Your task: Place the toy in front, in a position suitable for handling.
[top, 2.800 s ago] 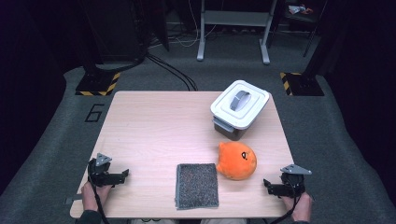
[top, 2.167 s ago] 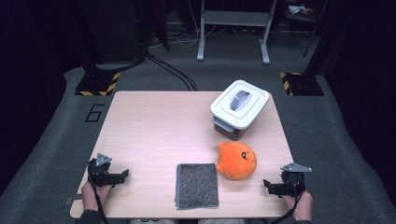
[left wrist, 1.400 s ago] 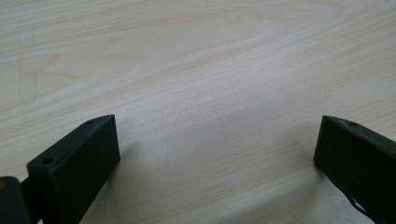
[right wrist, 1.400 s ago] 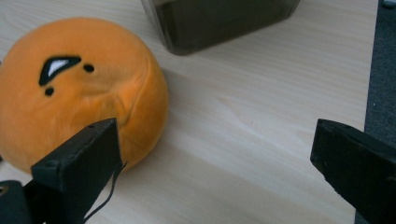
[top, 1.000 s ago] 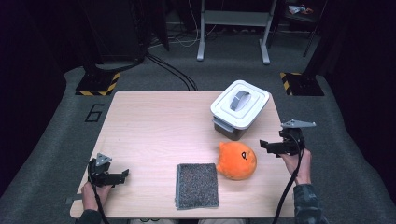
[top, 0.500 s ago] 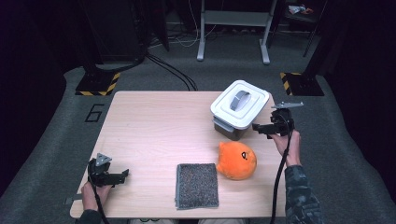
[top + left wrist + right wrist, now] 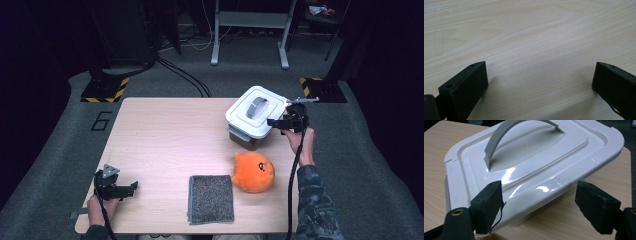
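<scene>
A white lidded box (image 7: 255, 116) with a grey arched handle (image 7: 256, 106) stands at the table's far right. My right gripper (image 7: 272, 122) hovers open at its right edge, jaws wide and pointing left toward the lid. In the right gripper view the lid (image 7: 536, 162) and handle (image 7: 509, 135) loom close, with the gripper (image 7: 539, 197) just short of the lid's rim. An orange plush toy (image 7: 253, 171) lies in front of the box. My left gripper (image 7: 131, 189) rests open at the near left corner, and in its own view the gripper (image 7: 540, 80) holds nothing above bare wood.
A dark grey cloth (image 7: 211, 198) lies flat near the front edge, left of the plush toy. The wooden table (image 7: 170, 140) has free room across its left and middle. Cables and stand legs (image 7: 249, 30) sit on the floor beyond.
My right gripper has risen from the near right corner and travelled away from the person to the box's right edge. The left gripper has stayed put.
</scene>
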Demonstrator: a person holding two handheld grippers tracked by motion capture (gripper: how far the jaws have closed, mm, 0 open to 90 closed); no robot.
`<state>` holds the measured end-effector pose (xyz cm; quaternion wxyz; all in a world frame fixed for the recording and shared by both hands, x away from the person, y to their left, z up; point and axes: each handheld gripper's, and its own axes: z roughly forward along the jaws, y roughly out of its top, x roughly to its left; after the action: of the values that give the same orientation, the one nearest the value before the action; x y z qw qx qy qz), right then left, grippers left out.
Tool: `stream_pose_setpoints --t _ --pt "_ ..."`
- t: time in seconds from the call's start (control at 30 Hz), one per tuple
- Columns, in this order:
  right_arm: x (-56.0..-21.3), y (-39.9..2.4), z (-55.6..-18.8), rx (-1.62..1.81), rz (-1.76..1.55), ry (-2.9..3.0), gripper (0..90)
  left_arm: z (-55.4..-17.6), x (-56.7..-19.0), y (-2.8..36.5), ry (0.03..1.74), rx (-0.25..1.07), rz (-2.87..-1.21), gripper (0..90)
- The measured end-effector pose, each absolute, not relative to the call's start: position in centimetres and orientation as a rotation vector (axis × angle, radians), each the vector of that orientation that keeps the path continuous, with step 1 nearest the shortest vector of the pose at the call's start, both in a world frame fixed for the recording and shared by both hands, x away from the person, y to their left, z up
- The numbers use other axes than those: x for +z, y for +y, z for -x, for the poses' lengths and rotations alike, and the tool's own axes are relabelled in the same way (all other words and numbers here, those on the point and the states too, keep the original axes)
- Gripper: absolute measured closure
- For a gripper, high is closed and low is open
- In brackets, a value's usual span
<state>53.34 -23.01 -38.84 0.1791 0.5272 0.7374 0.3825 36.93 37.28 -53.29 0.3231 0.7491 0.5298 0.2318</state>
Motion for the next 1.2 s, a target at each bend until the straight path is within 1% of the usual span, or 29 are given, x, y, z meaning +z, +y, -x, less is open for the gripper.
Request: stream_pose_setpoints --t 0.03,0.1,0.13,0.33,1.2 --pt "-38.8 -23.0 -53.3 1.081 -1.49 2.085 23.8 -36.9 -53.3 37.3 1.39 0.608 -1.966 0.0" --pt "-39.0 -23.0 -53.6 1.078 -1.491 2.081 26.7 -36.9 -53.3 37.3 1.389 0.609 -1.966 0.0" --pt "-39.2 -23.0 -53.9 1.061 -1.501 2.073 29.9 -36.9 -53.3 37.3 1.391 0.608 -1.964 0.0" --pt "-39.8 -22.8 -54.3 1.063 -1.535 2.074 34.9 -36.9 -53.3 37.3 1.39 0.608 -1.966 0.0" --pt "-39.9 -21.3 -54.0 1.043 -1.565 2.053 39.3 -36.9 -53.3 37.3 1.389 0.607 -1.968 0.0"
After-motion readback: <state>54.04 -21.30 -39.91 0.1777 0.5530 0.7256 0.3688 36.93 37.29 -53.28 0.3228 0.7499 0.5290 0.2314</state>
